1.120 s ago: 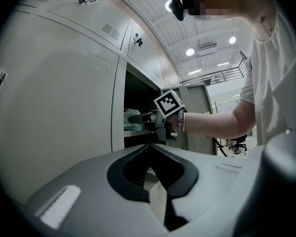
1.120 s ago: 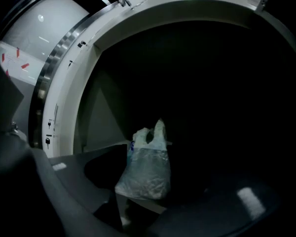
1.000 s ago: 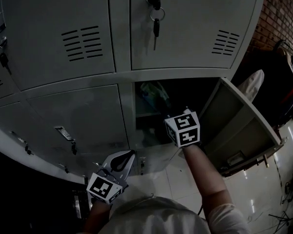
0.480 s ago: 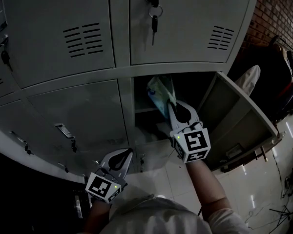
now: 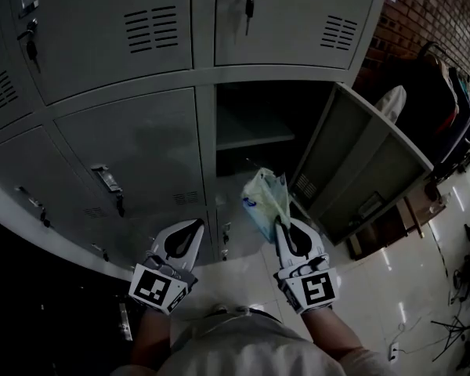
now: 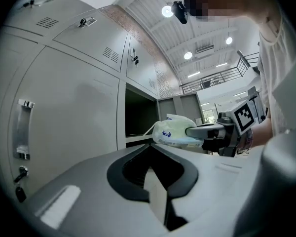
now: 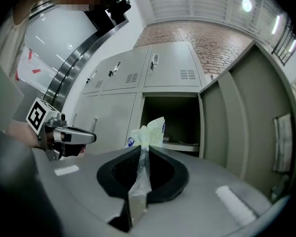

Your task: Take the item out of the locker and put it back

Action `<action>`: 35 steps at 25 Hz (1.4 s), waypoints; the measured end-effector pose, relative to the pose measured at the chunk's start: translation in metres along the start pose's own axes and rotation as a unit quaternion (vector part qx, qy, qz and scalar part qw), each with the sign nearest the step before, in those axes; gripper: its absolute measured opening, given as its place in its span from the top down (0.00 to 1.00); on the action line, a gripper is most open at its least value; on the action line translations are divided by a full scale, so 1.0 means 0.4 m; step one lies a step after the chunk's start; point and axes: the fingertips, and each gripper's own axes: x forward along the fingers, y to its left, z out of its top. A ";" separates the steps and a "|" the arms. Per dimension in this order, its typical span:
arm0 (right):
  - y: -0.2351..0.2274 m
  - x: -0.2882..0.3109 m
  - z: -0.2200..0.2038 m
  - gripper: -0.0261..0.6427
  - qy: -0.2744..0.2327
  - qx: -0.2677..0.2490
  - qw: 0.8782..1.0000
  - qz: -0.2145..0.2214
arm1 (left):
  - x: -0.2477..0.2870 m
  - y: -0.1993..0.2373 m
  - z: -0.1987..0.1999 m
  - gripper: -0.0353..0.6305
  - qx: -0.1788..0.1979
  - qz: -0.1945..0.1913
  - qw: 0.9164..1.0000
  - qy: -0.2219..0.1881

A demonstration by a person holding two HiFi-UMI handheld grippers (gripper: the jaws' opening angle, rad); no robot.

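- While the thin plastic neck of the bag [image 7: 147, 132] is being pinched between the fully closed jaws of the right gripper [image 5: 280, 224], the bag's body is being carried in the air, out in front of the open compartment [image 5: 258, 104].
- Nothing is being gripped by the left gripper [image 5: 189, 230]; its jaws are being held together, low beside a closed locker door [image 5: 133, 151].
- Taking-out is being judged as done, since the bag is hanging clear of the shelf [image 5: 254, 136], with the open door [image 5: 364, 171] swung wide.
- Putting back is being judged as left to do: the bag is yet to be set on the shelf and released.
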 end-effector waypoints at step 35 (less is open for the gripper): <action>0.091 -0.494 0.007 0.95 0.018 0.027 0.994 0.106 | -0.236 -0.538 0.040 0.94 -0.001 0.028 1.000 0.008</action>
